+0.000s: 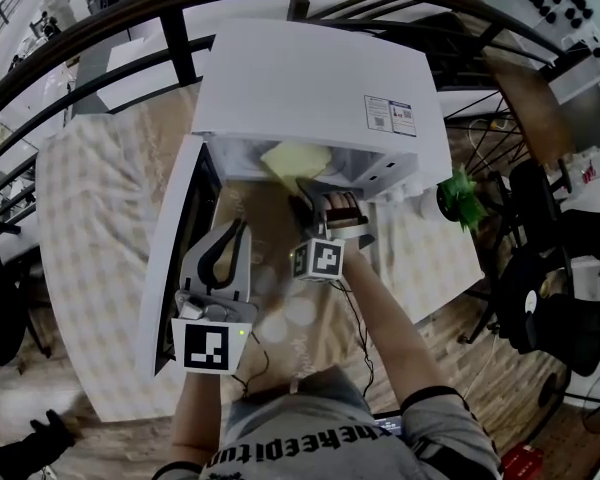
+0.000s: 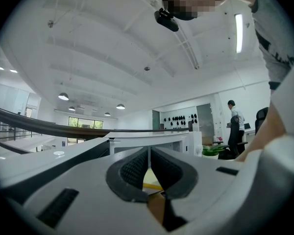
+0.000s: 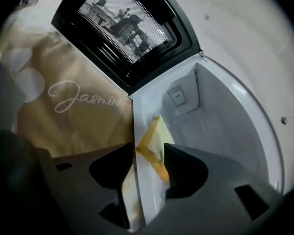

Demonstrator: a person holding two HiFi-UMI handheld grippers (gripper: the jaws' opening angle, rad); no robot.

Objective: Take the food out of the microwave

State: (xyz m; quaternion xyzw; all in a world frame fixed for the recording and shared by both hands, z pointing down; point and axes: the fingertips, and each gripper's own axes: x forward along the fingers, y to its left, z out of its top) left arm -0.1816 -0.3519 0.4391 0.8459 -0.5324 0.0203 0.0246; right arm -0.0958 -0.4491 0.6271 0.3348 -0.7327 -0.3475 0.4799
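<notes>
A white microwave (image 1: pixel 310 78) stands on the table with its door (image 1: pixel 175 238) swung open to the left. Inside lies a pale yellow piece of food (image 1: pixel 292 158). My right gripper (image 1: pixel 318 206) reaches to the mouth of the microwave. In the right gripper view its jaws stand open (image 3: pixel 149 153) and rolled to one side, with the yellow food (image 3: pixel 156 138) and the microwave's front sill in the gap. The pads are not pressing on the food. My left gripper (image 1: pixel 227 253) is held beside the open door, and its jaws (image 2: pixel 148 168) are shut on nothing.
A beige tablecloth (image 1: pixel 100 198) with "Jasmine" lettering (image 3: pixel 83 99) covers the table. A small green plant (image 1: pixel 460 198) stands to the right of the microwave. A dark railing (image 1: pixel 180 38) runs behind it. A person (image 2: pixel 233 126) stands far off.
</notes>
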